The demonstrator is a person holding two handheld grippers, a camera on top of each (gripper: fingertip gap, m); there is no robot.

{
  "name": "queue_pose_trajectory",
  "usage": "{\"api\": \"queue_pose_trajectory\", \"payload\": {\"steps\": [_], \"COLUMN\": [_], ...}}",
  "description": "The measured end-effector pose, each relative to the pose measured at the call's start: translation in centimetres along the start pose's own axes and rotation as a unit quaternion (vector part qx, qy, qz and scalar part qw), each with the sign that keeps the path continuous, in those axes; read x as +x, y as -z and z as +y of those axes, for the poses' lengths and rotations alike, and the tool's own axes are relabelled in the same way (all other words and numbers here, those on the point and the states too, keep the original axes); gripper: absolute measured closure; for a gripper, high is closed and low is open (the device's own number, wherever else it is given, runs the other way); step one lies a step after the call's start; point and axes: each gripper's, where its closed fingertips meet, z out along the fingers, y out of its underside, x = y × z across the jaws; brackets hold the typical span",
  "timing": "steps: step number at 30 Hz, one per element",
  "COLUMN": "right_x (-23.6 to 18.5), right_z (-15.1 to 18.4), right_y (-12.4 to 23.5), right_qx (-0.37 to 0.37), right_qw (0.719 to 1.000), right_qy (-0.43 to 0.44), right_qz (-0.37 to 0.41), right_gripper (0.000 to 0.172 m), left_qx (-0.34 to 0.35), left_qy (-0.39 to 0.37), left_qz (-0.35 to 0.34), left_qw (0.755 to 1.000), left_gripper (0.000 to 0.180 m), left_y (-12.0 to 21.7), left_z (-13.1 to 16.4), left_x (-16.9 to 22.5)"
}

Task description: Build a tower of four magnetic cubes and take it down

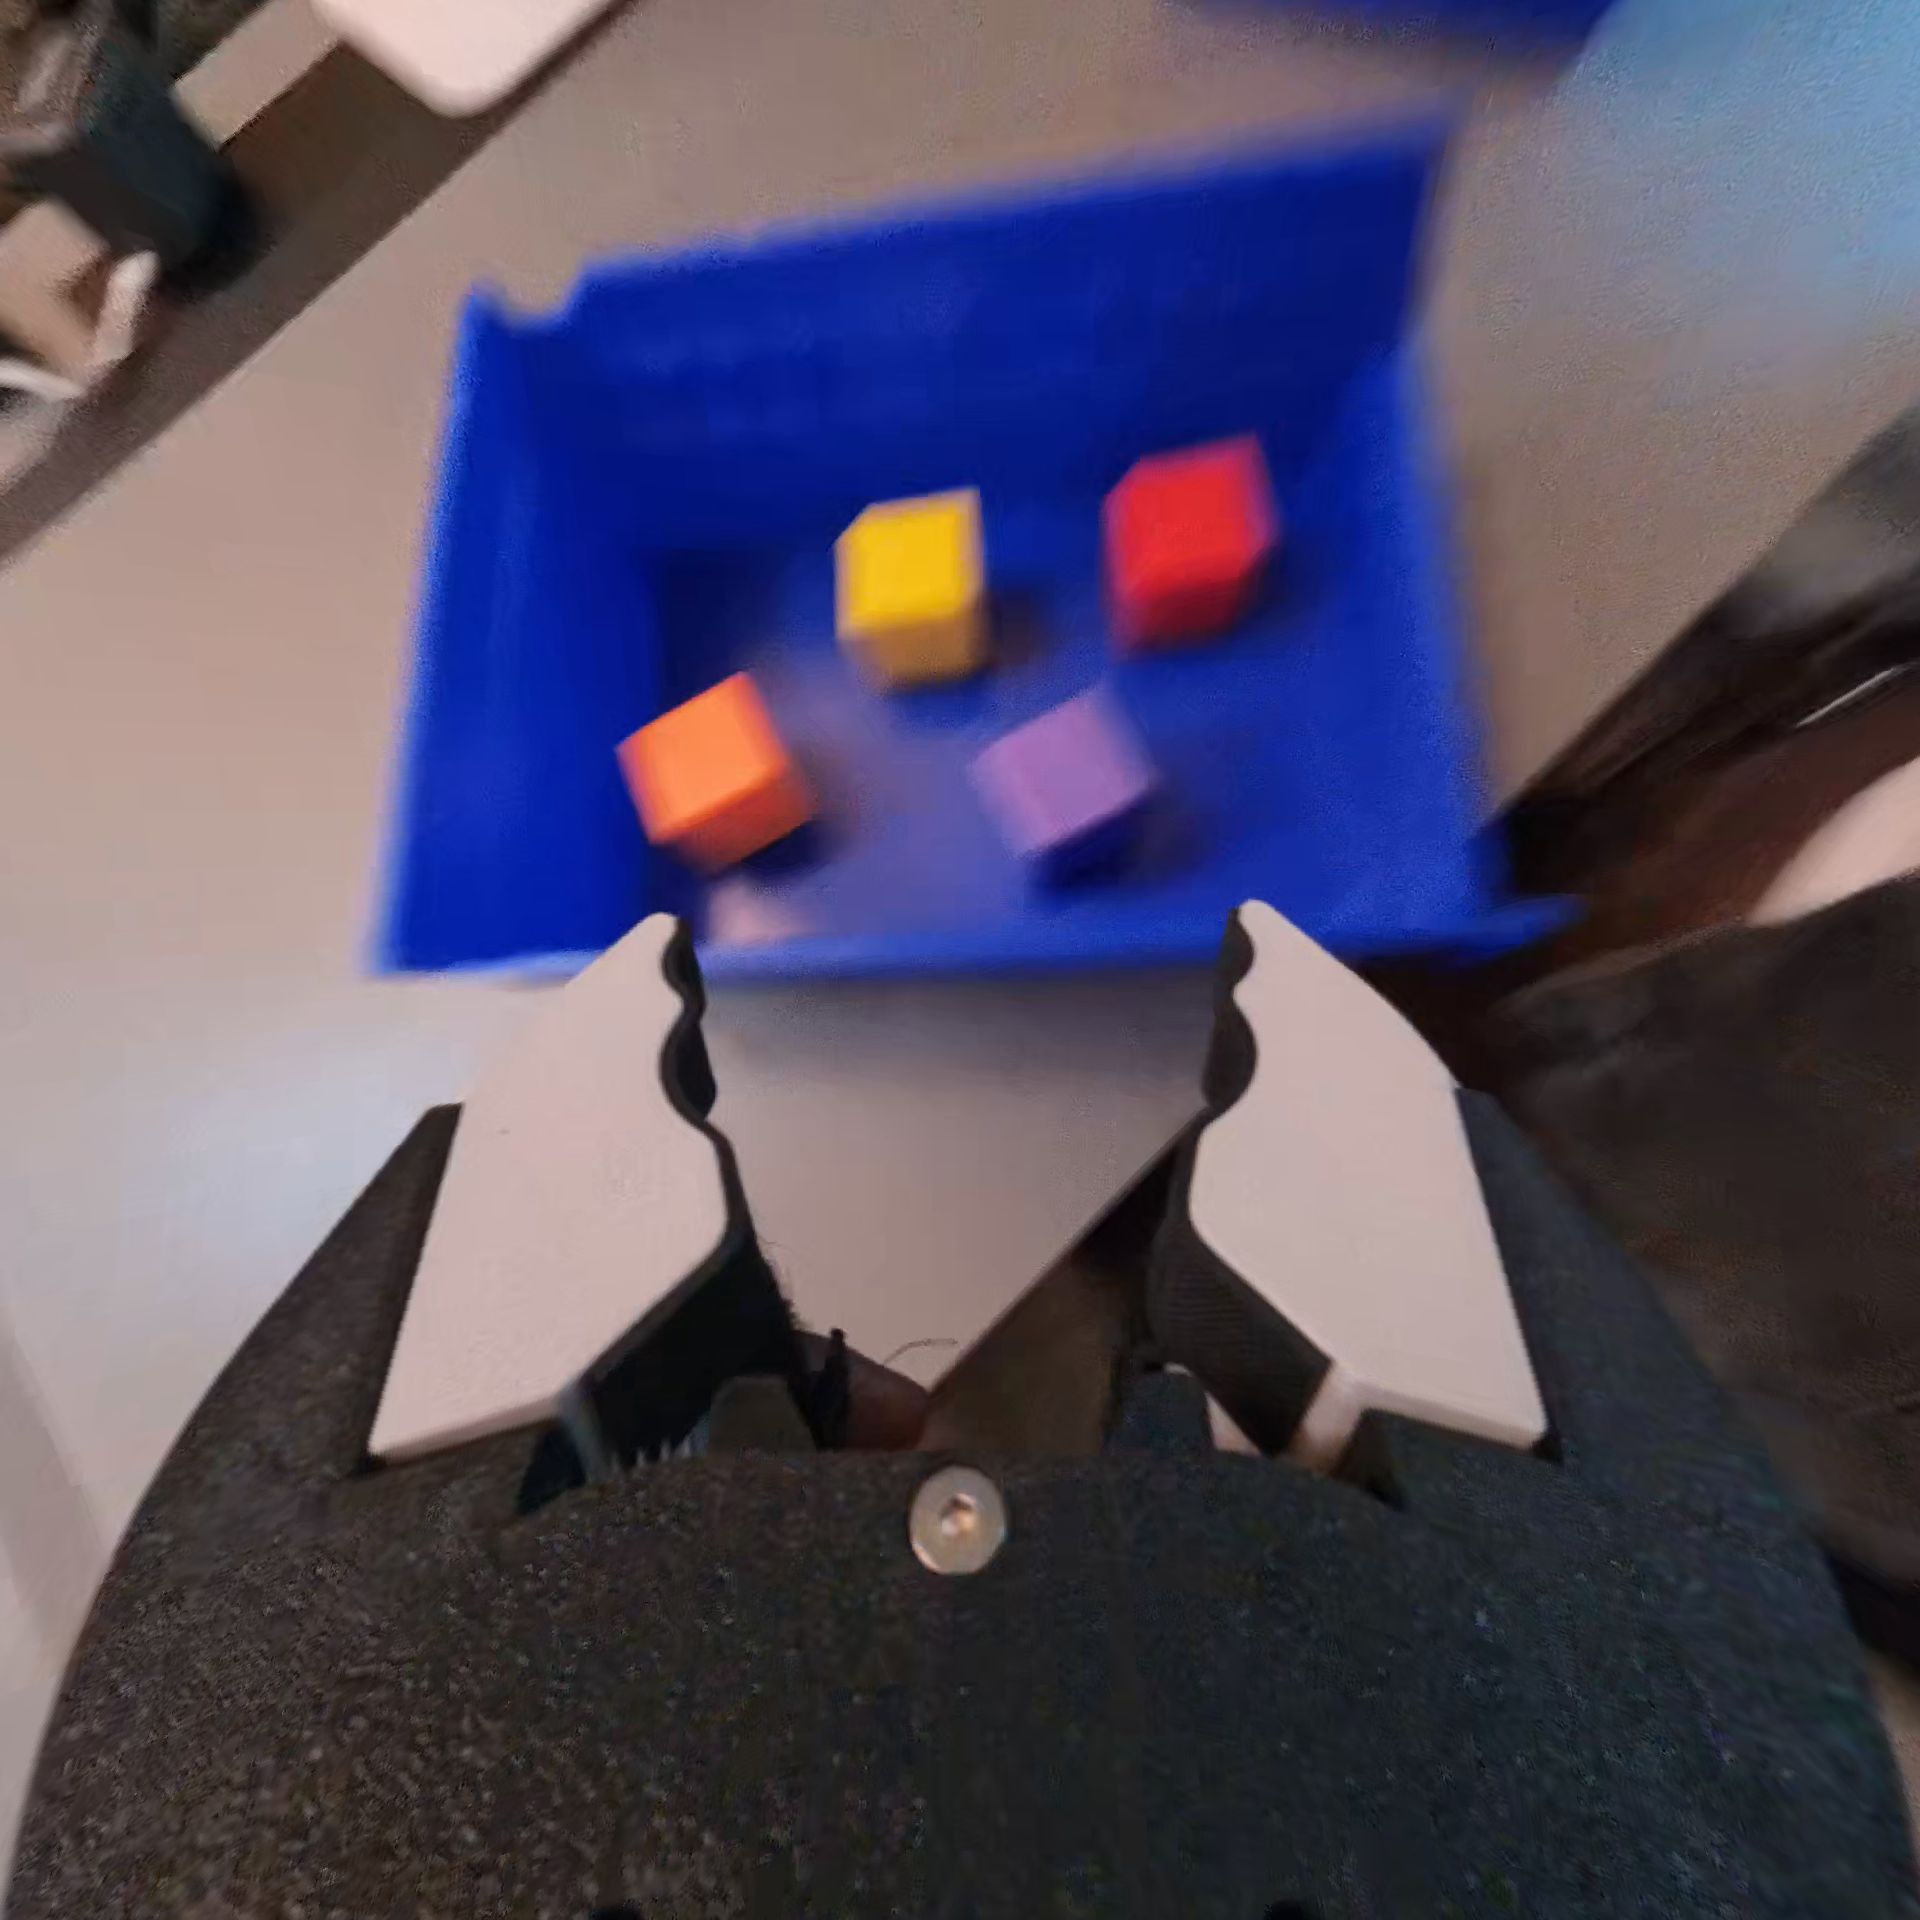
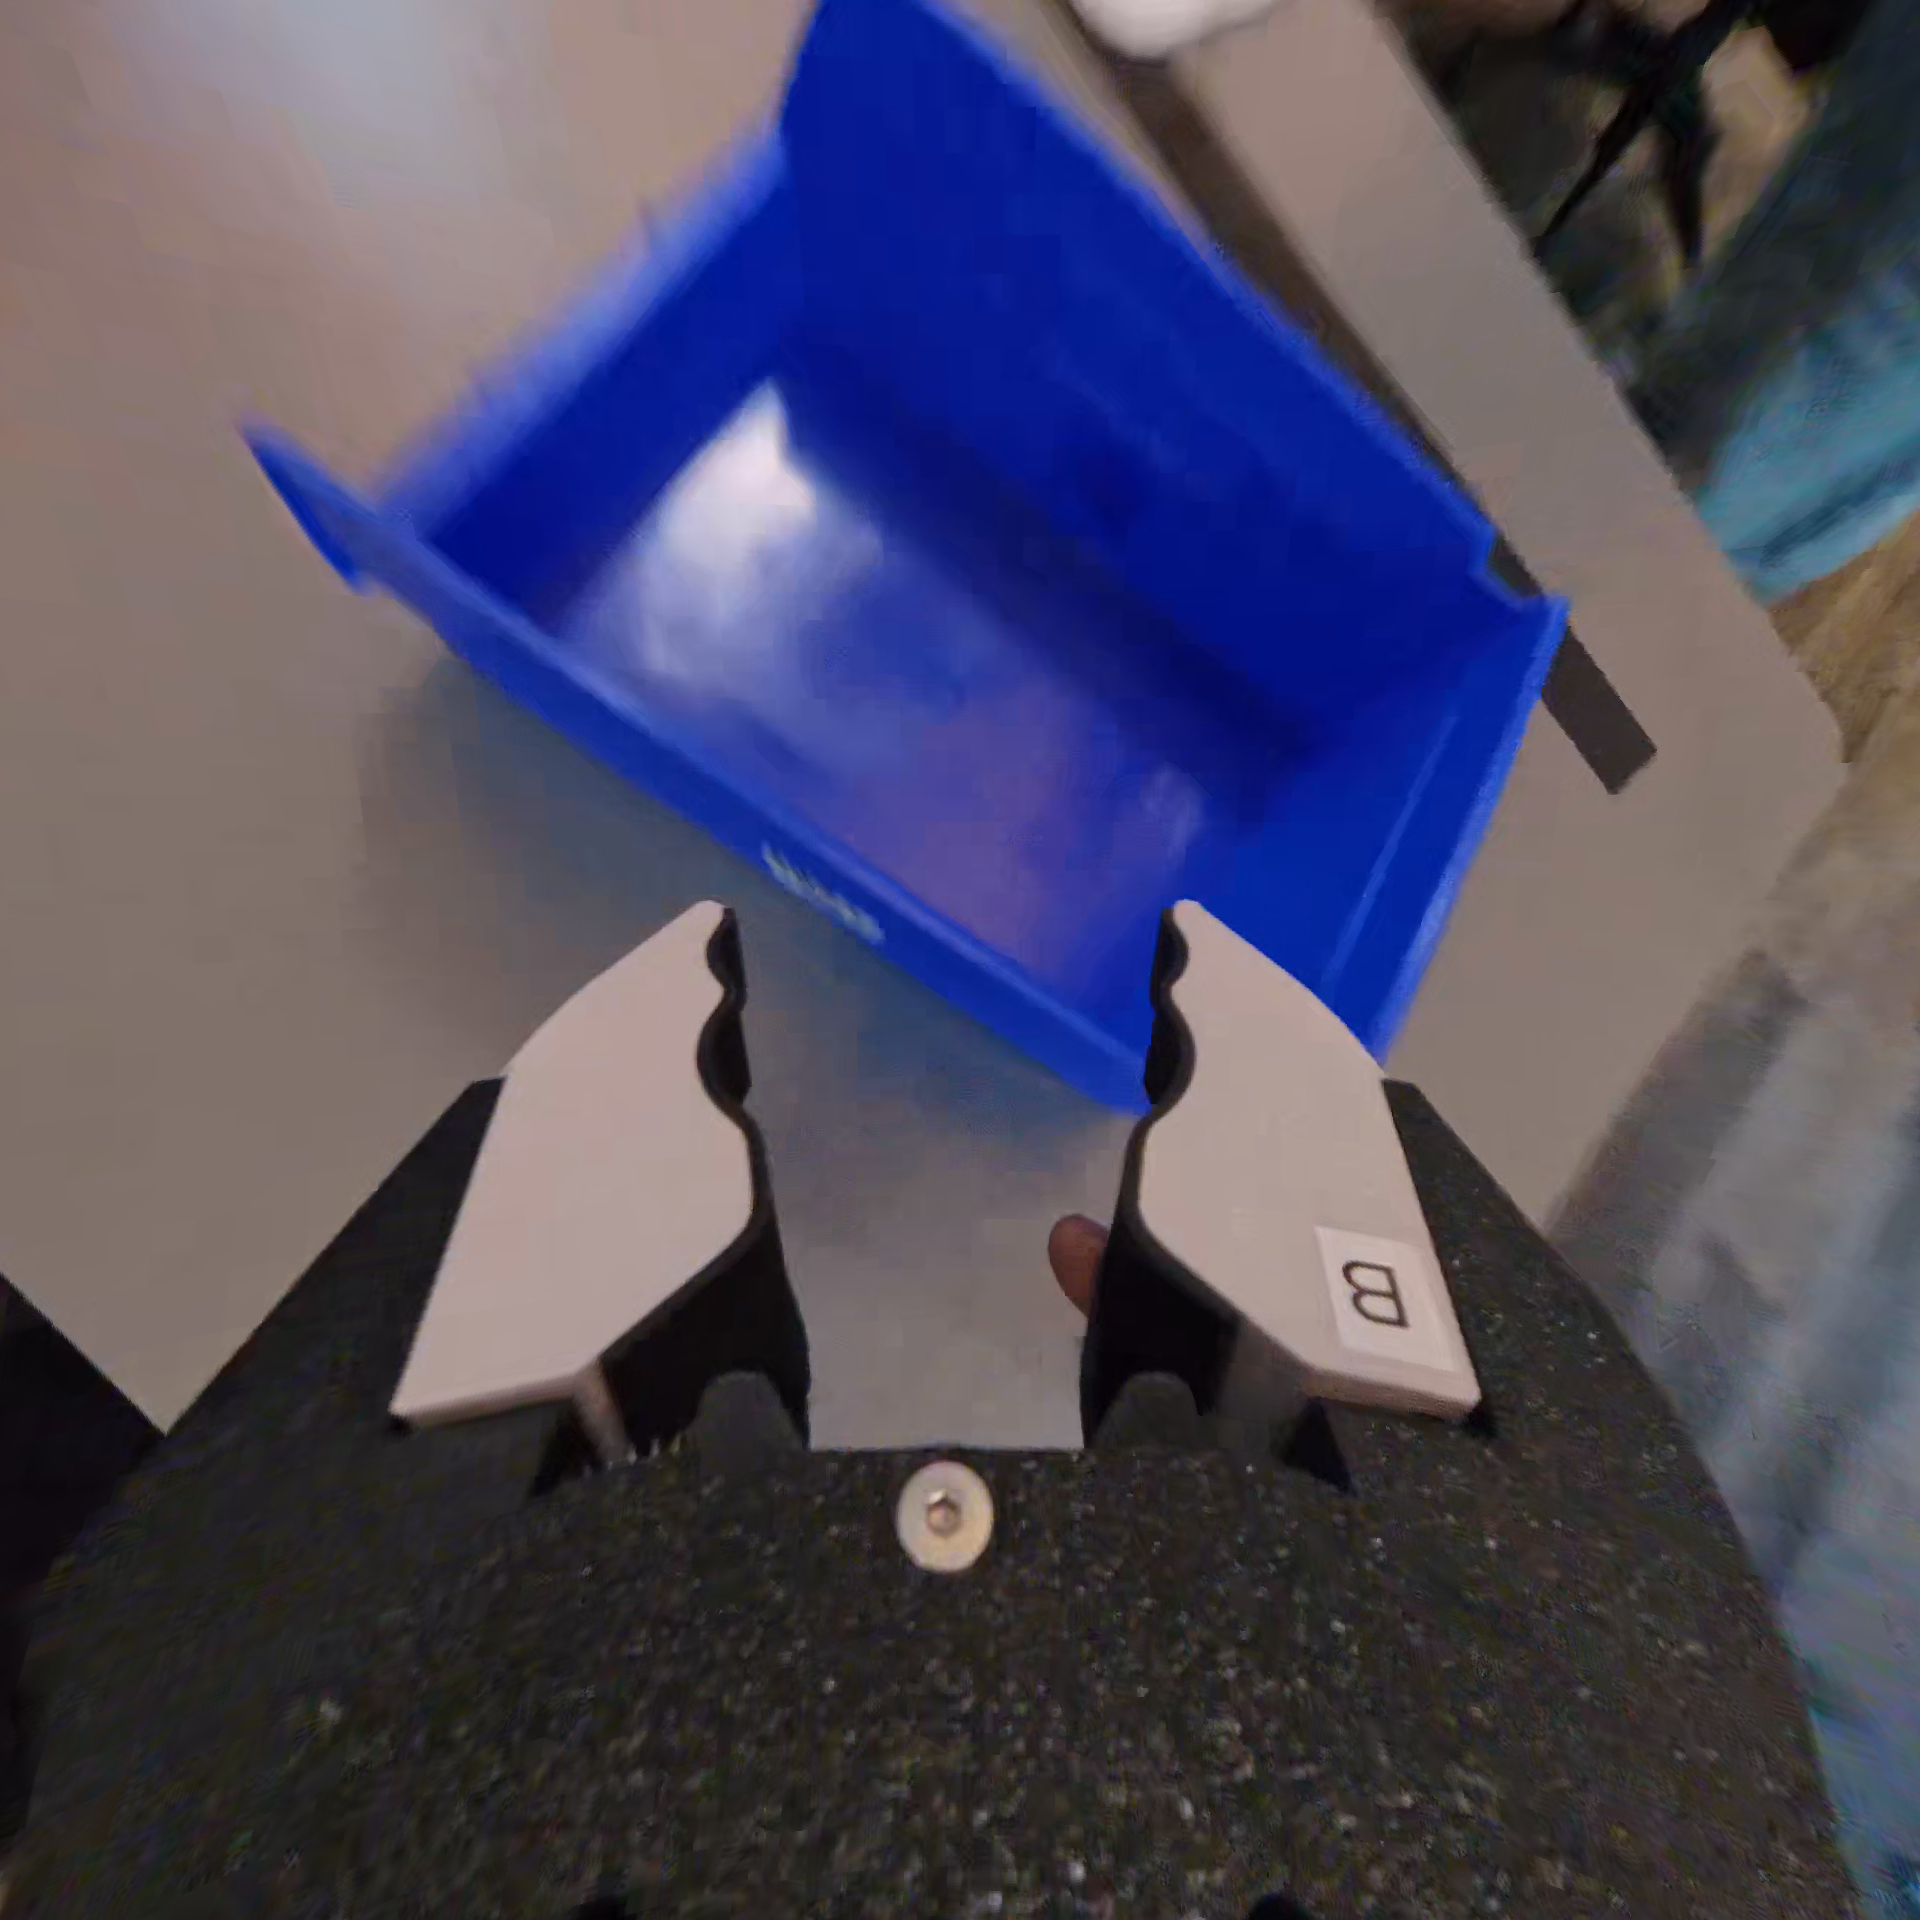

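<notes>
Your left gripper [image 1: 956, 935] has its fingers spread wide and bare, short of the blue bin [image 1: 520, 623] holding the orange [image 1: 712, 769], yellow [image 1: 912, 582], red [image 1: 1190, 535] and purple [image 1: 1060, 774] cubes, all apart. Your right gripper [image 2: 945, 935] is wide too, nothing between its fingers, at another blue bin [image 2: 1039, 312].

A pale grey table [image 1: 208, 727] carries two blue bins [image 1: 499, 644] [image 2: 623, 436], one per view.

A white sticker [image 2: 1382, 1291] bearing a single printed black character sat on the right gripper's [image 2: 948, 935] right finger. Pale lettering [image 2: 823, 896] on the blue bin's [image 2: 582, 665] near wall was too blurred to read.
</notes>
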Motion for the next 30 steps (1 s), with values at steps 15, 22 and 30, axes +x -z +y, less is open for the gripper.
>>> {"api": "queue_pose_trajectory", "payload": {"steps": [15,22,30], "right_x": [-8.9,-10.0,-11.4], "right_z": [-9.2,-5.2,-4.1], "right_y": [-16.5,-19.4,-18.1], "right_qx": [-0.204,-0.304,-0.316], "right_qw": [0.973,0.944,0.941], "right_qy": [-0.079,-0.081,0.021], "right_qz": [-0.073,-0.099,-0.121], "right_gripper": [0.078,0.11,0.136], "left_qx": [-0.141,-0.252,-0.257], "left_qy": [-0.067,-0.113,-0.168], "left_qz": [0.052,0.039,0.075], "left_qw": [0.986,0.96,0.949], "left_gripper": [0.119,0.126,0.152], "left_y": [-14.1,-16.7,-15.7], "left_z": [-4.5,-1.0,1.3], "left_x": [14.1,13.6,12.9]}}
